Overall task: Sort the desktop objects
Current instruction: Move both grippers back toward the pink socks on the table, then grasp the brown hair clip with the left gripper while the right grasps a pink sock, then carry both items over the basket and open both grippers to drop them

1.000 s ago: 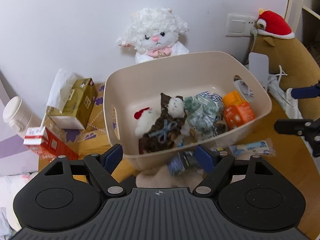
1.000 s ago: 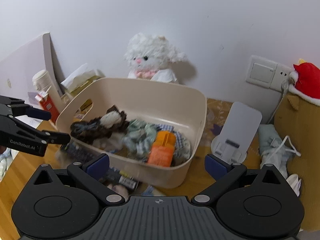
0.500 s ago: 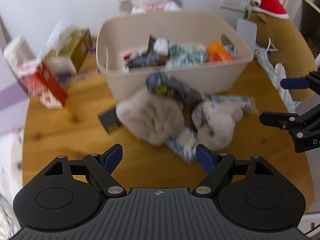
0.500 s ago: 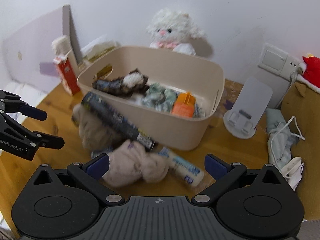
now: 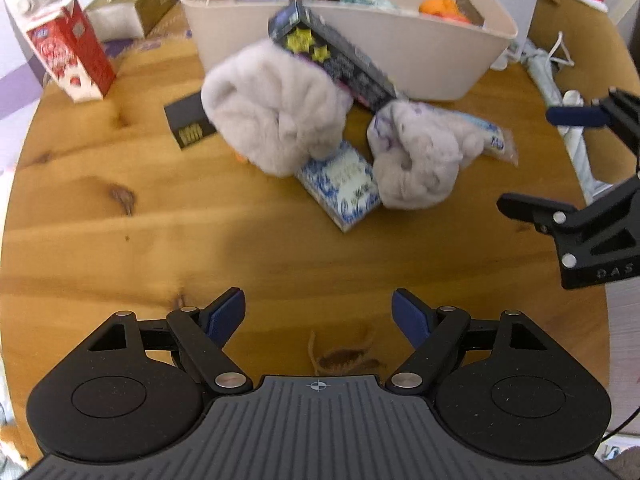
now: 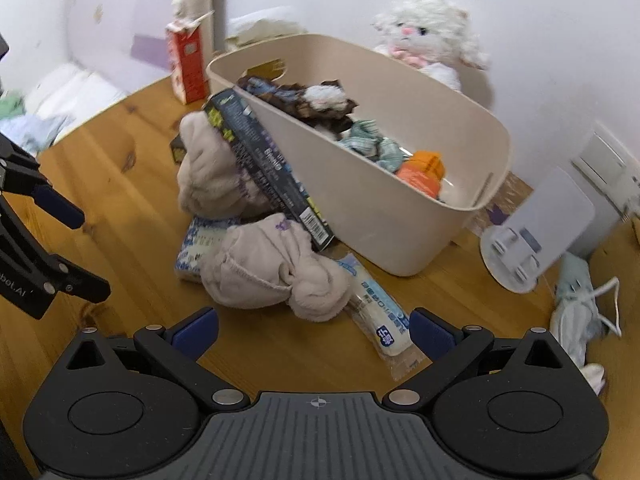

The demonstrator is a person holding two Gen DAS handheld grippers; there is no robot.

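Only the right wrist view catches the white lamb plush (image 6: 430,36) behind the bin (image 6: 400,216). Left gripper (image 5: 319,314) and right gripper (image 6: 314,330) hover over the table (image 5: 120,220), jaws spread wide, holding nothing.

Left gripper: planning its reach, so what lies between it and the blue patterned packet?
Only bare wooden table lies between the left gripper and the blue packet, in the left wrist view.

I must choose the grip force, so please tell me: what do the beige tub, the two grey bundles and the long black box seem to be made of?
Beige tub: probably plastic, smooth and matte, with moulded handle cut-outs.
Two grey bundles: soft fleecy fabric, fuzzy and creased; one shows a stitched seam.
Long black box: likely printed cardboard, slightly glossy, sharp edges, barcode at its end.
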